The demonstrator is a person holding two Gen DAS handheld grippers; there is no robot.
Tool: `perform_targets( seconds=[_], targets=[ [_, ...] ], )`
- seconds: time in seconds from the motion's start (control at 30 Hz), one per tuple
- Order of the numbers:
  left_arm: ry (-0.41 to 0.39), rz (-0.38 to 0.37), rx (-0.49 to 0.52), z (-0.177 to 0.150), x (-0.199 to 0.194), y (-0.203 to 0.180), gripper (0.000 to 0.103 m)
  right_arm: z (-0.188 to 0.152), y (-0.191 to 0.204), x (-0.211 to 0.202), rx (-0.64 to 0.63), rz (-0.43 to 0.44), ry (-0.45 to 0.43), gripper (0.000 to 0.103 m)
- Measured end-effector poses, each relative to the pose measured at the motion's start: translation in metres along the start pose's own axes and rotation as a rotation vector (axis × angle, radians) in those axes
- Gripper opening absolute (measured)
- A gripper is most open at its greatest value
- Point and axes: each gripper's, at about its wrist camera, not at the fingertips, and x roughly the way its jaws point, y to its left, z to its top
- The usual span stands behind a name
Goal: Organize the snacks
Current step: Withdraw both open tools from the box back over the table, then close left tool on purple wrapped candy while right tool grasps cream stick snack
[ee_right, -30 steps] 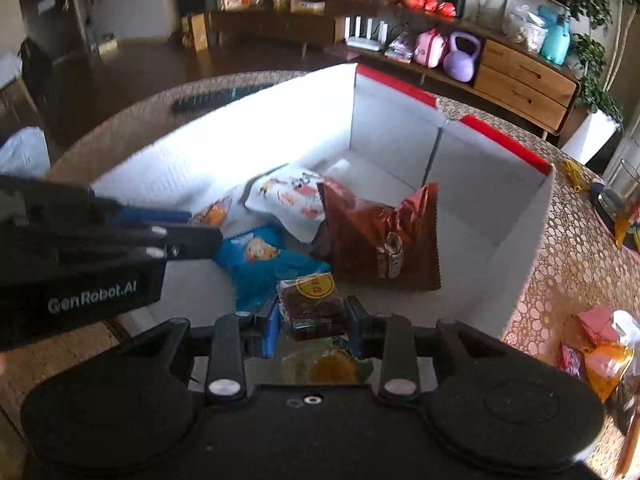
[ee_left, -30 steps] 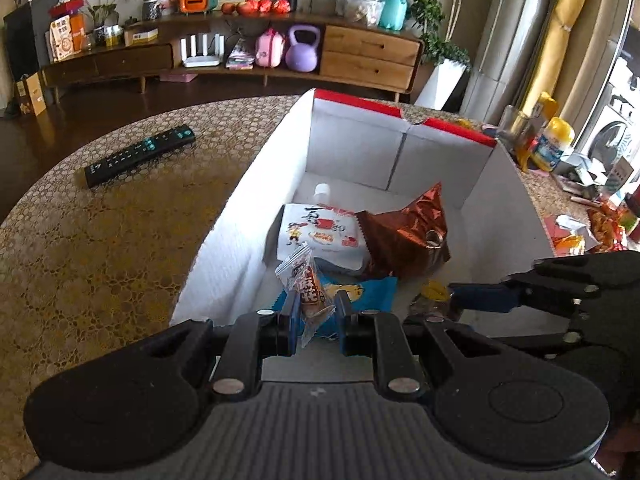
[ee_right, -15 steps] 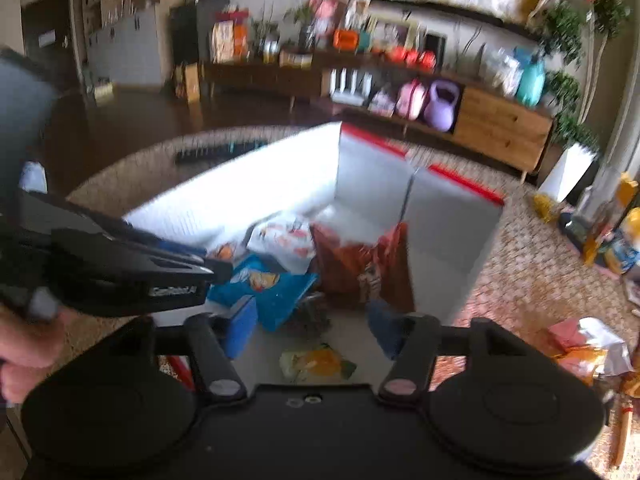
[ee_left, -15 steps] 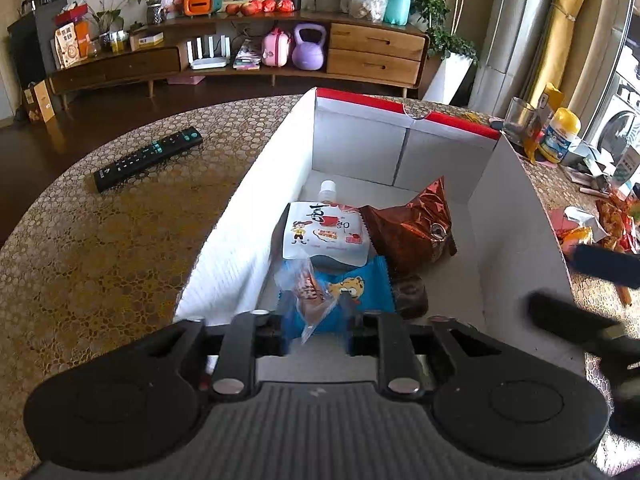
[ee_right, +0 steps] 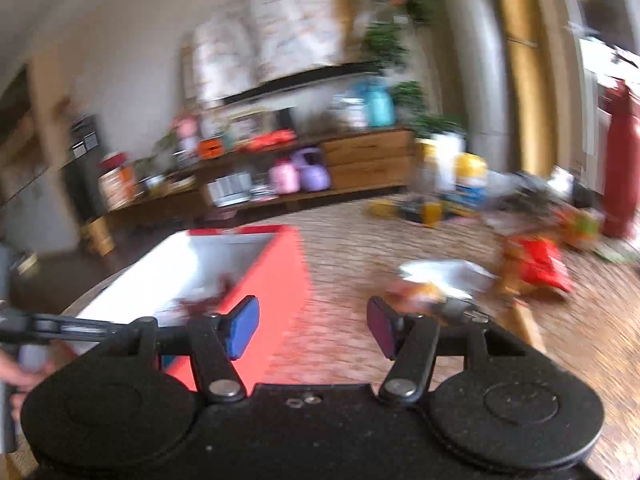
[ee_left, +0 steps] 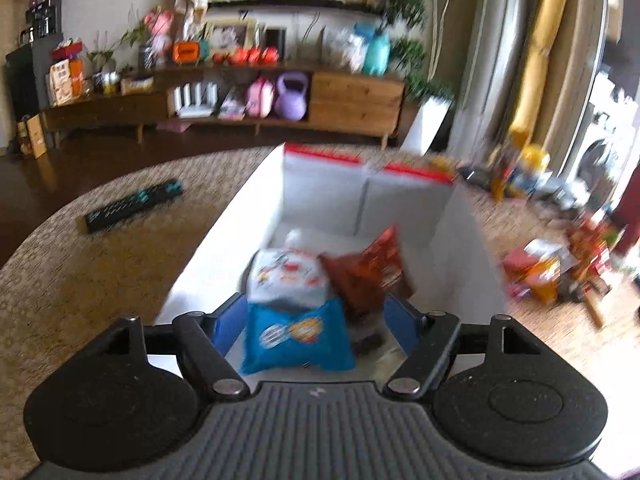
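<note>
A white box with a red rim (ee_left: pixel 224 240) stands on the table and holds a blue snack bag (ee_left: pixel 298 338), a white pouch (ee_left: pixel 288 276) and a brown foil bag (ee_left: pixel 370 274). My left gripper (ee_left: pixel 316 326) is open and empty above the box's near end. My right gripper (ee_right: pixel 312 330) is open and empty over the table right of the box (ee_right: pixel 276 276). Loose snacks (ee_right: pixel 536 260) and a white wrapper (ee_right: pixel 440 274) lie on the table beyond it. The loose snacks also show in the left wrist view (ee_left: pixel 552 268).
A black remote (ee_left: pixel 134 210) lies on the table left of the box. Bottles and clutter (ee_right: pixel 468 184) stand at the table's far right. A red bottle (ee_right: pixel 620 160) stands at the far right. The left gripper's arm (ee_right: pixel 72 326) reaches in from the left.
Both grippers have let go of their snack packets into the box and opened. The right gripper has swung right, away from the box, toward the loose snacks. The left gripper has risen.
</note>
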Motion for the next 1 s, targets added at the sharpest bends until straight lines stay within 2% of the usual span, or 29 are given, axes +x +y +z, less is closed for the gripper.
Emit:
perform_targets(
  seconds=[0.07, 0.27, 0.5, 0.6, 0.8, 1.0],
  targets=[
    [-0.052, -0.034, 0.000, 0.002, -0.008, -0.011, 0.084, -0.006, -0.021, -0.004, 0.034, -0.050, -0.001, 0.059],
    [-0.143, -0.150, 0.077, 0.006, -0.018, -0.063, 0.085, -0.022, -0.057, -0.007, 0.073, -0.168, -0.006, 0.059],
    [-0.144, -0.238, 0.185, -0.002, 0.001, -0.133, 0.085, -0.030, -0.078, -0.009, 0.059, -0.252, 0.000, 0.060],
    [-0.136, -0.245, 0.236, -0.009, 0.017, -0.160, 0.085, -0.032, -0.083, -0.010, 0.041, -0.277, 0.011, 0.060],
    [-0.102, -0.247, 0.250, -0.020, 0.046, -0.191, 0.085, -0.036, -0.095, -0.009, 0.033, -0.313, 0.019, 0.060],
    [-0.054, -0.181, 0.295, -0.027, 0.078, -0.210, 0.085, -0.040, -0.105, -0.007, 0.042, -0.336, 0.038, 0.060]
  ],
)
